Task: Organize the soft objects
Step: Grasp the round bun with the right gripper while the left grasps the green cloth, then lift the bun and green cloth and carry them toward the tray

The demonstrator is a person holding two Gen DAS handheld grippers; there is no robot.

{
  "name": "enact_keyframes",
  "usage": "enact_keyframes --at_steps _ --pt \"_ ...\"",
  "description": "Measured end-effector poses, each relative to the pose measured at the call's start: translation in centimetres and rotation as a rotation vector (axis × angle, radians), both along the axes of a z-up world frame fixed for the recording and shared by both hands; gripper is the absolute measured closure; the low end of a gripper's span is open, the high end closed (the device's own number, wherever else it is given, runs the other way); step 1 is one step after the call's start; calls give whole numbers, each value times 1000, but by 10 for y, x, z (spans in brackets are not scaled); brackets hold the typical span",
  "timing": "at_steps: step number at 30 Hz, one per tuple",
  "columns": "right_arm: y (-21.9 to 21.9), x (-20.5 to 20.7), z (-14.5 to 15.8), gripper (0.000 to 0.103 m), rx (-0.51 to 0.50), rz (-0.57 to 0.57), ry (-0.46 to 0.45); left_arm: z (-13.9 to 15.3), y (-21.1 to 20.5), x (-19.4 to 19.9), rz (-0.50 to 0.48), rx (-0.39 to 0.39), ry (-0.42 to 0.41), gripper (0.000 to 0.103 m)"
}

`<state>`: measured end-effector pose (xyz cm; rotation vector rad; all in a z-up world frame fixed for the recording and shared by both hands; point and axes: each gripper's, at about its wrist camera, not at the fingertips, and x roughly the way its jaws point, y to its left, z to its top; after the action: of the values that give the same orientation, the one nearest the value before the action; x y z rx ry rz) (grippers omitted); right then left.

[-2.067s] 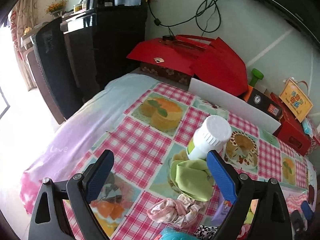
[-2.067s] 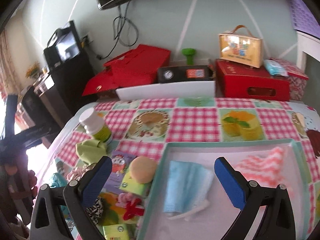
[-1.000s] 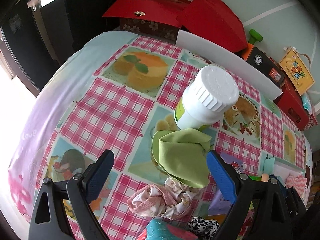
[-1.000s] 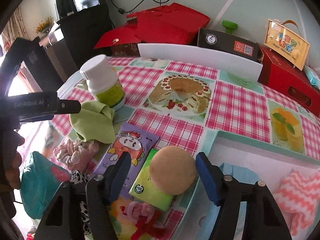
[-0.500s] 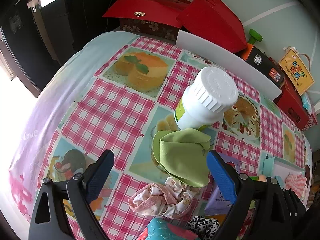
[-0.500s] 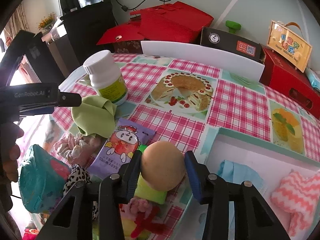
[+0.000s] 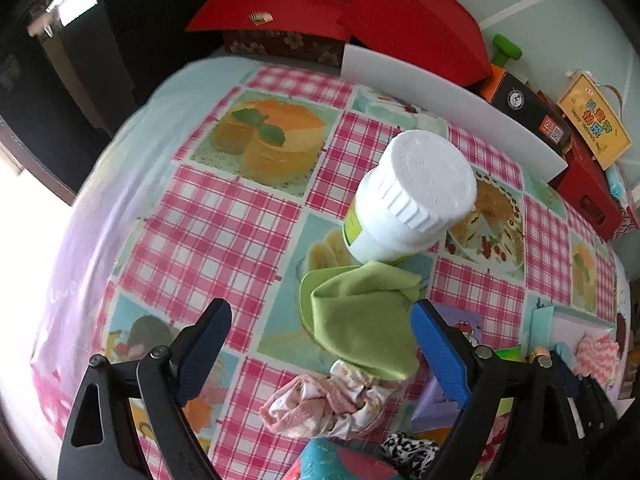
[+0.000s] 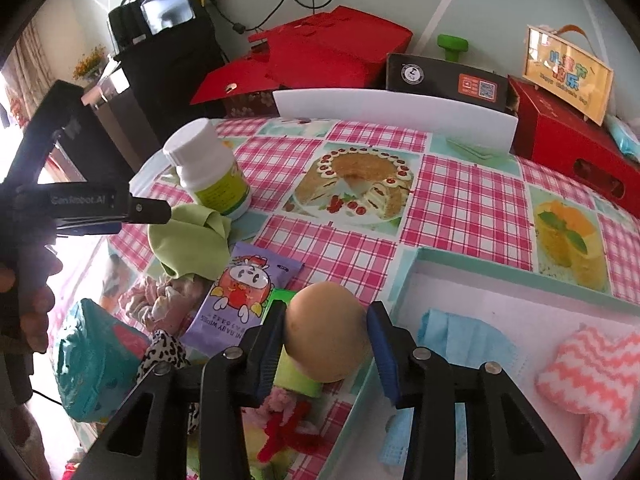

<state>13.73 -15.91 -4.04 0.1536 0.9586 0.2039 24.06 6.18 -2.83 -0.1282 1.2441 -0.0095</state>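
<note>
Beside "BABY WIPES" pack (image 8: 244,292), probably "GenRobot.AI" gripper (image 8: 86,204).

One white bottle (image 8: 208,168); one green cloth (image 8: 188,240); one purple wipes packet (image 8: 244,292); one tan sponge ball (image 8: 326,338); one pink scrunchie (image 7: 328,404); one leopard-print scrunchie (image 8: 162,354); one teal pouch (image 8: 94,372). One teal-rimmed tray (image 8: 520,276) holds two items: one blue face mask (image 8: 464,340) and one pink zigzag cloth (image 8: 588,380). Two grippers: left gripper (image 7: 320,350), right gripper (image 8: 326,350), two fingers each. Behind the table (image 8: 460,200): one white board (image 8: 392,112), one black box (image 8: 444,78).
</note>
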Motion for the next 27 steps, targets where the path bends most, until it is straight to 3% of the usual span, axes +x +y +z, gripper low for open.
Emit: enact_keyframes --at_steps 1,6,10,15,19,27 --pt "0 0 0 59 3 0 -1 -3 0 4 -4 -20 20 20" --pt "-1 -2 5 59 16 4 -12 -20 -2 17 -7 -8 100 28" --pt "-2 -3 7 59 25 0 -19 -35 -1 22 2 -26 151 61" --pt "-6 -4 8 59 40 -9 -23 -39 3 20 11 -69 147 84" --pt "-8 -4 8 59 47 -13 -21 -30 4 11 19 -79 104 91" --pt "-11 -4 10 59 56 -23 -27 -6 -6 -25 32 -146 -32 93"
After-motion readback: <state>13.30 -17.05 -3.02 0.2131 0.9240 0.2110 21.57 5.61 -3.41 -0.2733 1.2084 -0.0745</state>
